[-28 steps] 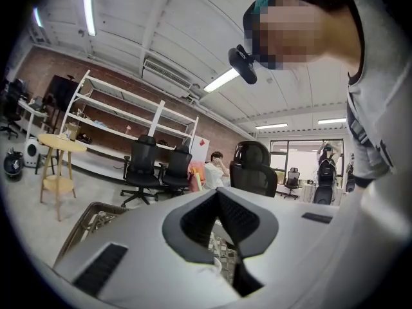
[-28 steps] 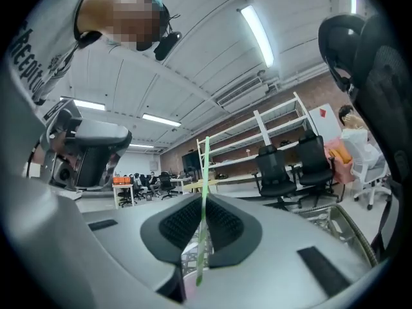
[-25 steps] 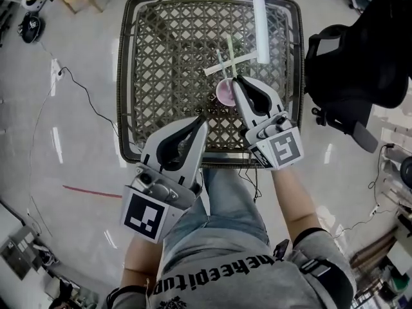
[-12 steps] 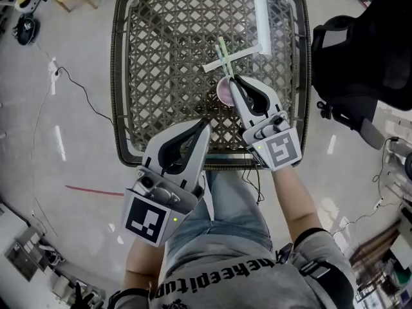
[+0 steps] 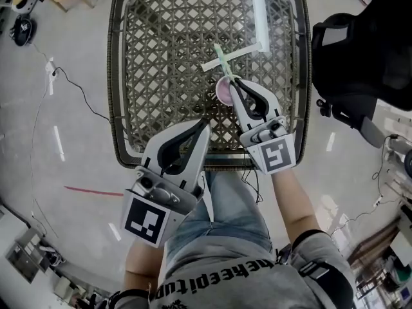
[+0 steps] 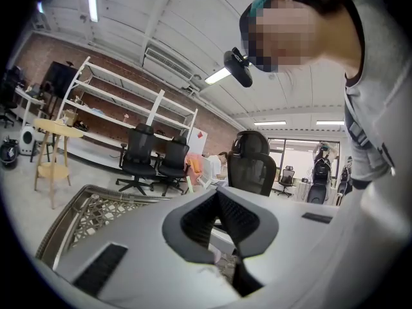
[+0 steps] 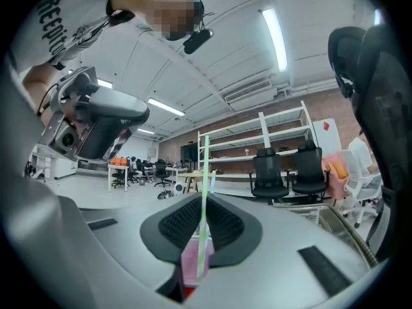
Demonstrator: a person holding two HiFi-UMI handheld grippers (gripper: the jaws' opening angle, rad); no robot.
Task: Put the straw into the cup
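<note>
Head view: pink cup [image 5: 223, 90] stands on the wicker table [image 5: 129, 76]. My right gripper [image 5: 233, 80] sits right at the cup's rim, on its near side. The green straw [image 5: 221, 58] slants up and away from the cup mouth. I can't tell how deep its lower end sits. A white paper strip [image 5: 241, 53] lies just beyond the cup, crossing under the straw, and a longer wrapper [image 5: 259, 11] lies further off by the far rim. My left gripper [image 5: 205, 123] hangs on the near side of the cup, well apart from it.

Left gripper view: left gripper [image 6: 217, 193] clenched, pads together, nothing between. The table rim [image 6: 71, 205] shows below left.

Right gripper view: right gripper [image 7: 205, 201] is clamped on the straw [image 7: 206, 172], which runs up between the pads. The cup [image 7: 192, 259] is directly under the jaws.

Risks, my guess: the cup looks light and nobody steadies it. A sideways push on the straw or a jaw nudging the rim could tip it. Letting go while the straw leans this much could lever it out, or topple the cup on the uneven lattice.
</note>
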